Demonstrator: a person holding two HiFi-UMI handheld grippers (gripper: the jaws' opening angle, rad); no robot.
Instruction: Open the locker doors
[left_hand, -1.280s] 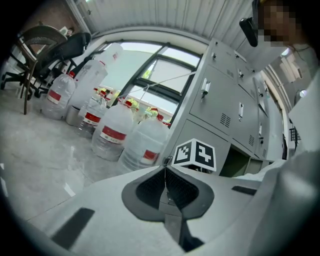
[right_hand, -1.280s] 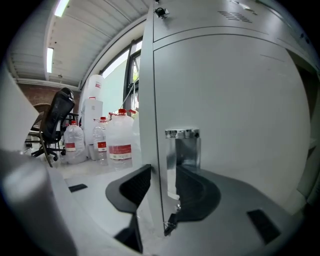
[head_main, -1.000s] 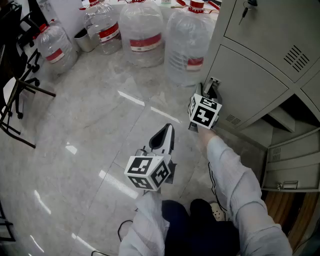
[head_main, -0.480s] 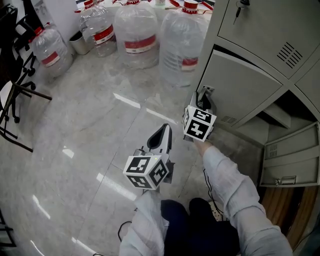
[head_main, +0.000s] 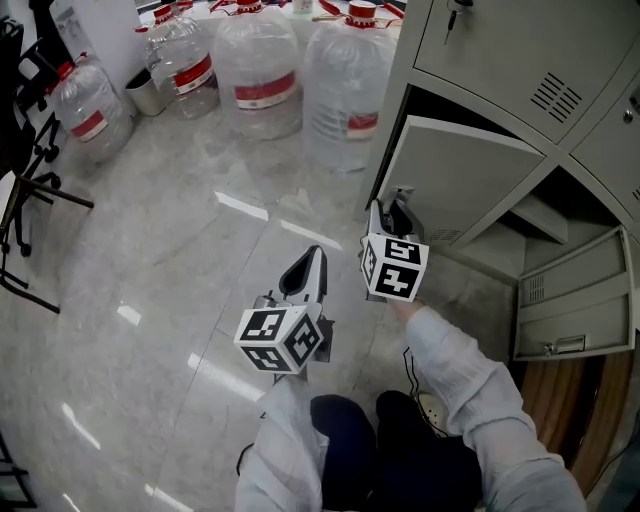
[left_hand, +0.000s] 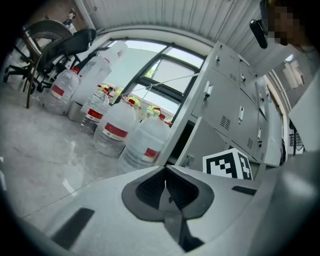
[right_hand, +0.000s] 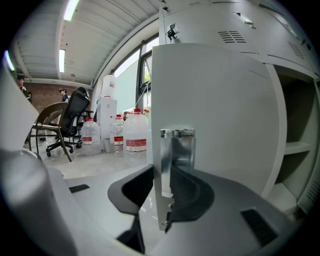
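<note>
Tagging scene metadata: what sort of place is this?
Likely an office storage or utility corner: grey metal lockers along one side, large water-cooler jugs standing on the polished stone floor, and an office chair beyond.

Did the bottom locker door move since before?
Yes. The locker door has swung outward, away from the locker frame. A dark gap now shows between the door's top edge and the frame.

locker (head_main: 500, 50) runs off the top edge; chair (head_main: 18, 120) cut by the left edge
</note>
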